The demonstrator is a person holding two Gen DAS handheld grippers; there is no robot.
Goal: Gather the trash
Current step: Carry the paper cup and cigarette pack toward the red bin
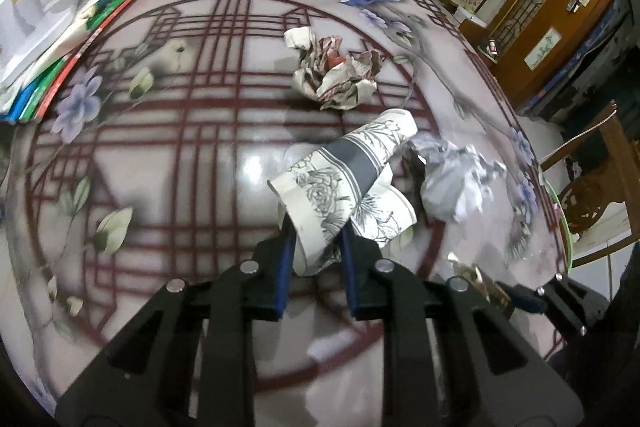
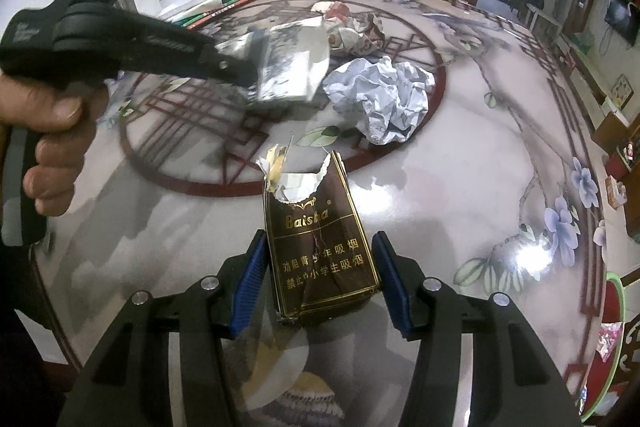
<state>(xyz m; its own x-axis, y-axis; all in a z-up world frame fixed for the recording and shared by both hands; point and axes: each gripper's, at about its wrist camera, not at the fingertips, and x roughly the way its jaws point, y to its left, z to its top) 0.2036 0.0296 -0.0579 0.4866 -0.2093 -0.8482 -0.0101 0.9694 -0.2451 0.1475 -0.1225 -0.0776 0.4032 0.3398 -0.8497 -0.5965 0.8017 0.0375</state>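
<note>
So right now my left gripper (image 1: 316,247) is clamped on a squashed paper cup (image 1: 340,183), the one with the grey band and ink-flower print, pinching it near the rim end so most of the cup sticks out ahead of the jaws. It looks lifted off the table (image 1: 224,163), and from the right wrist view it's blurred, hanging above the tabletop just beside the crumpled white paper ball (image 2: 380,99).

My right gripper (image 2: 320,271) has the torn brown cigarette pack (image 2: 320,247) between its blue pads (image 2: 250,275). The left pad looks to be touching the pack's edge, but there's a visible gap on the right side, so I honestly can't tell if it's a proper grip or the pack is just leaning there.

What worries me:
- the cup is thin and already flattened, so with a grip that near one end it could pivot or slide out if I swing it quickly
- the pack could drop if that right pad really isn't pressing, and its torn foil top could snag on something
- the cup hangs near the white ball, so a careless sweep could knock the ball toward the table edge

Further back, the printed paper wad (image 1: 336,71) sits untouched, well apart from both grippers. Books and a bottle sit off at the far left.
</note>
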